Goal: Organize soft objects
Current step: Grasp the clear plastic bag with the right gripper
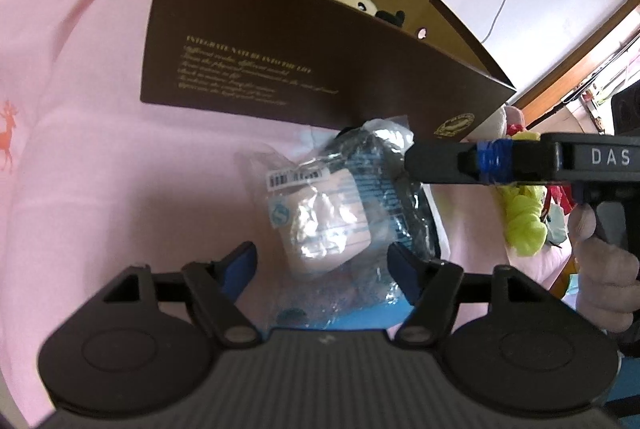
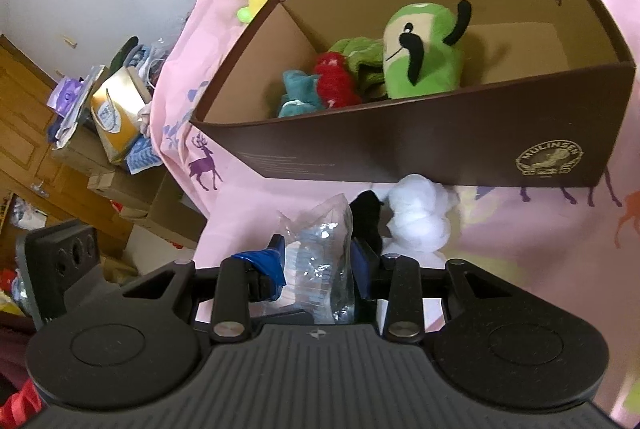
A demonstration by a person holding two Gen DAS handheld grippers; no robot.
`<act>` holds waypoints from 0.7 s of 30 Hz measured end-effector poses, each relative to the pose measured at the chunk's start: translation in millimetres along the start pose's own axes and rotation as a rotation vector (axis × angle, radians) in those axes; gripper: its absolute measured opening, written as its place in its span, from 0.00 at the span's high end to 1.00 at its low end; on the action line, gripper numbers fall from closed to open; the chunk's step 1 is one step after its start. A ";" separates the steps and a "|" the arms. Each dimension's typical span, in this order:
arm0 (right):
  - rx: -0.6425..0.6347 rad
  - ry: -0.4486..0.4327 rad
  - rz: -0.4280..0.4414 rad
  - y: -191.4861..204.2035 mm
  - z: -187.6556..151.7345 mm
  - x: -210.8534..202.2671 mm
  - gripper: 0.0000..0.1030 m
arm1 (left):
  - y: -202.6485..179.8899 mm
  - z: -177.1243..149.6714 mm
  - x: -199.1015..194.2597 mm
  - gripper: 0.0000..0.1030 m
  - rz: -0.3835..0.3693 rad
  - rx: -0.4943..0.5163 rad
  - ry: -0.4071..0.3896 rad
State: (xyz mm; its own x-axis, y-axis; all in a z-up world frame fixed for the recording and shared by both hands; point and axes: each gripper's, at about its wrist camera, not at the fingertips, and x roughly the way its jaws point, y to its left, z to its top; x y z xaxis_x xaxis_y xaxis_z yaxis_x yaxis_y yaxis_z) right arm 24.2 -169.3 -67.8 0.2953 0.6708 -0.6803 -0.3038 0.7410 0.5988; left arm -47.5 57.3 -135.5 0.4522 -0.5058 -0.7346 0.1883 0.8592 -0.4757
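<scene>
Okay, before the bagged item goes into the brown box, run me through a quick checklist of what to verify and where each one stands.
1. Right gripper has the plastic bag between its fingers: ok; firmness cannot tell.
2. Left gripper open around the bag, pads not pressing: ok.
3. Brown box open on top: ok.
4. Free floor inside, right of the green plush: ok.
5. White fluffy toy lies between bag and box: not ok, could snag.
6. Bag sealed: cannot tell.
</scene>
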 end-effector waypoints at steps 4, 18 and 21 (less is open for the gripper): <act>-0.038 0.005 0.029 6.0 0.0 0.5 0.80 | 0.0 -1.0 0.1 0.32 -0.009 0.018 -0.005; -0.065 0.071 -0.052 6.9 -2.5 23.7 0.80 | -11.1 -5.9 -0.4 0.35 0.061 0.110 -0.049; -0.094 0.080 -0.059 11.2 -4.0 27.3 0.80 | -14.7 -4.9 -1.7 0.39 0.071 0.128 -0.062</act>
State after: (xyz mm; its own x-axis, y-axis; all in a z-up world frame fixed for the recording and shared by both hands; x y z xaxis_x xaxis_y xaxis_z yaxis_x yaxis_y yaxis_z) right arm 25.2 -142.7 -81.3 0.2436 0.6187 -0.7469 -0.3728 0.7706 0.5168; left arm -55.3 45.1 -129.6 0.5209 -0.4411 -0.7308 0.2619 0.8974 -0.3550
